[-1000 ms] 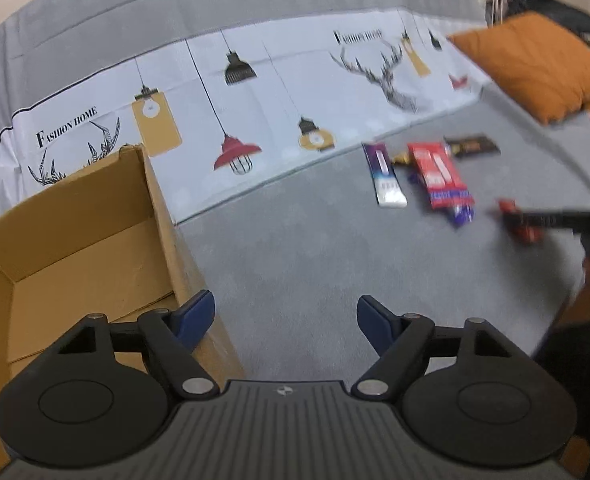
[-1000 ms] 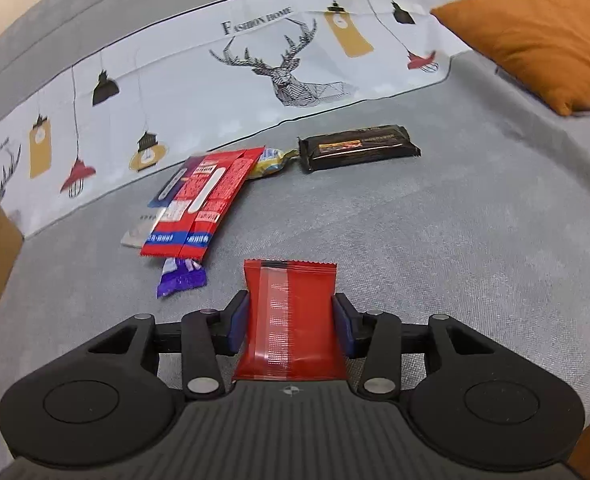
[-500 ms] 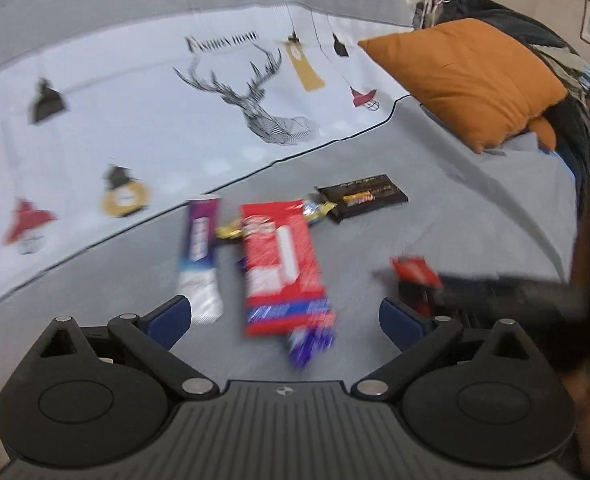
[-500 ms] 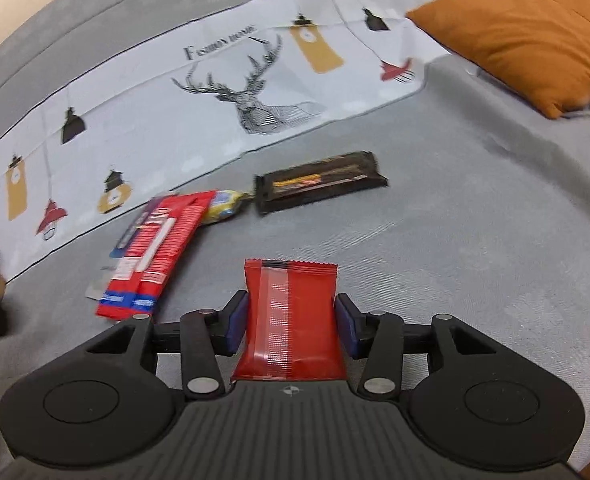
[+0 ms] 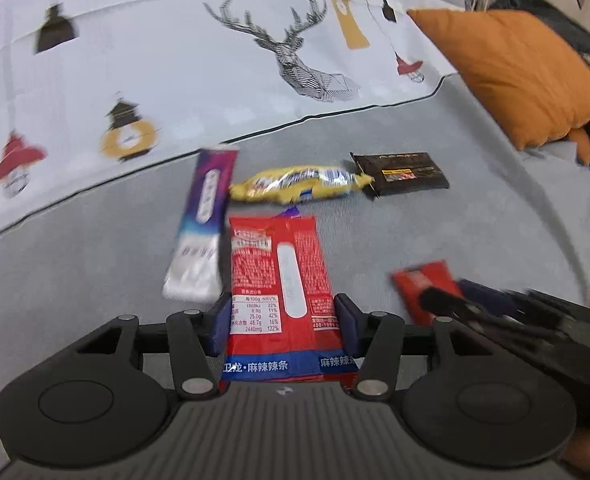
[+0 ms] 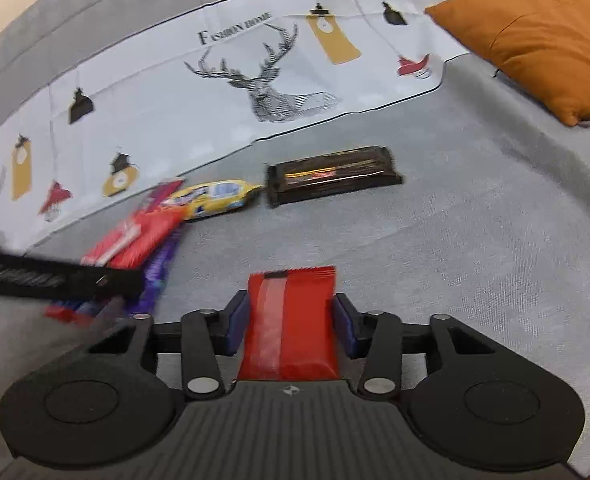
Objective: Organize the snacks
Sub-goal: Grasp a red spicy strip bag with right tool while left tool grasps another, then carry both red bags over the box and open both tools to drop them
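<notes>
We are gathering snacks: our left gripper has just been closing on the long red packet, our right gripper clasps the small red packet. Next, we lift them carefully.

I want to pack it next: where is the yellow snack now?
The yellow snack lies mid-frame on the grey cover, left of the black bar.

On my feeds each gripper shows matte black linkage arms with silver pivot screws, two round black discs, dark blue finger pads and a ribbed grey housing (small emblem at centre).
</notes>
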